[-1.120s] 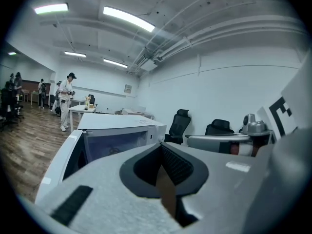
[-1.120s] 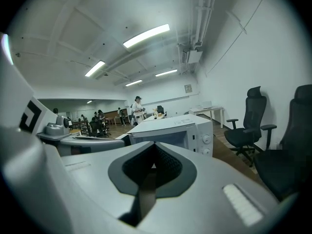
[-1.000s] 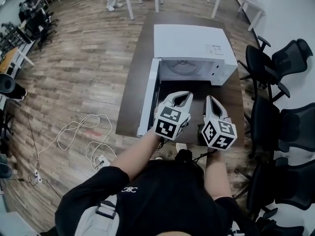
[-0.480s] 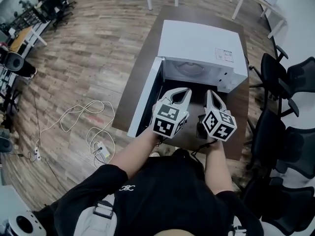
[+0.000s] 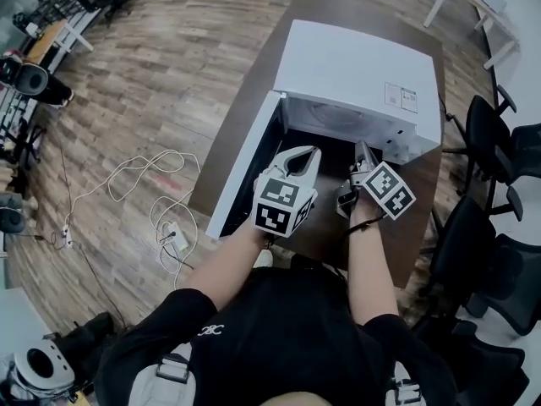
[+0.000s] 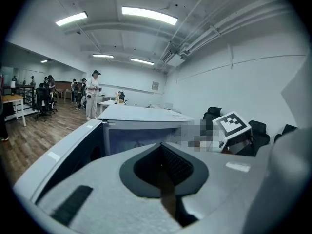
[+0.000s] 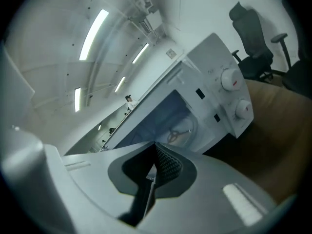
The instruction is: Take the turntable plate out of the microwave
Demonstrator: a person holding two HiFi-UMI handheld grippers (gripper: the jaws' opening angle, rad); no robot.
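Observation:
A white microwave [image 5: 355,66] stands on a dark brown table [image 5: 254,100], its door [image 5: 243,169] swung open to the left. The glass turntable plate [image 7: 181,129] lies inside the cavity, seen only in the right gripper view, with its roller ring showing through it. My left gripper [image 5: 306,152] hovers just in front of the opening, jaws together and nothing between them. My right gripper [image 5: 362,148] hangs beside it to the right, rolled to one side, also shut and empty. Both point at the cavity and stay outside it. The microwave [image 6: 141,116] fills the left gripper view.
Two knobs [image 7: 231,81] sit on the microwave's control panel at the right. Black office chairs [image 5: 499,134] crowd the table's right side. Loose cables and a power strip [image 5: 161,214] lie on the wooden floor at the left. People stand far off across the room [image 6: 92,94].
Both grippers have sunk and come closer to the microwave's opening. The right gripper has rolled, so its marker cube now shows tilted. Both stayed shut.

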